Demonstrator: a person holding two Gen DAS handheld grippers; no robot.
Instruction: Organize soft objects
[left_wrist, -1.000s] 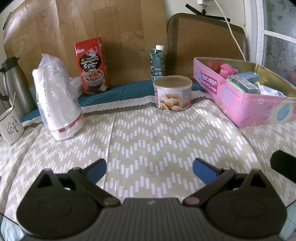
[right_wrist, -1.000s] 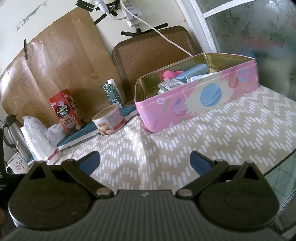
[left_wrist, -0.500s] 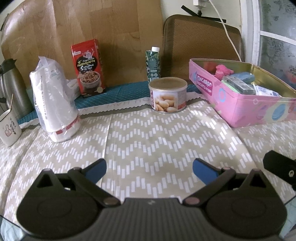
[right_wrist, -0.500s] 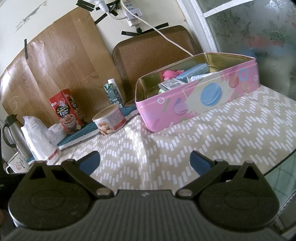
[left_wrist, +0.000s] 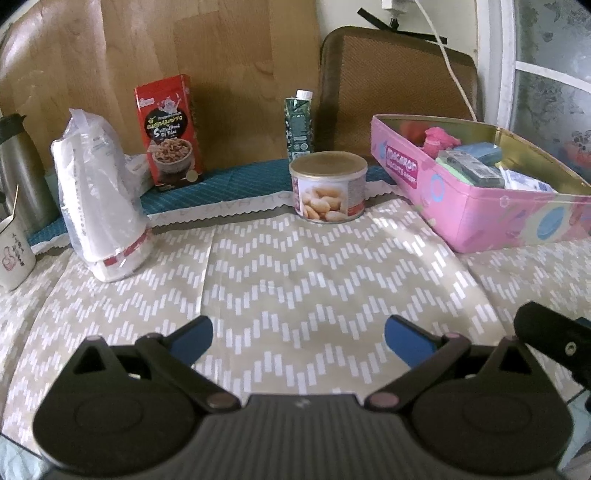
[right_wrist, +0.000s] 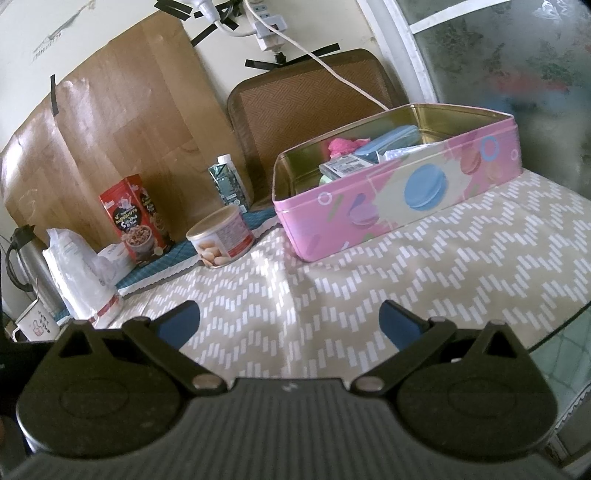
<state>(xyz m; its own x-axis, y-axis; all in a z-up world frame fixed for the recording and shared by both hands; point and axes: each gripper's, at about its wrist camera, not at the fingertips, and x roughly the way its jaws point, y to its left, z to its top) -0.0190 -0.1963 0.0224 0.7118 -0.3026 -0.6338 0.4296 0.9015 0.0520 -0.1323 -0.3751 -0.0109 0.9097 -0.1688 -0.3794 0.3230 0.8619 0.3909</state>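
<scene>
Left wrist view: pink "macaron" tin at two o'clock holds packets; left gripper and right gripper gape wide, both empty.

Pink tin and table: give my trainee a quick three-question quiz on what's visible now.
1. True or false: the pink tin has its lid on.
2. What stands nearest the tin's left end: (a) the nut can, (b) the red box, (c) the white mug?
3. Fill in: both the left tongs and right tongs are ____ and hold nothing.

Key: 1 false, it is open with items inside; 2 a; 3 open.
</scene>
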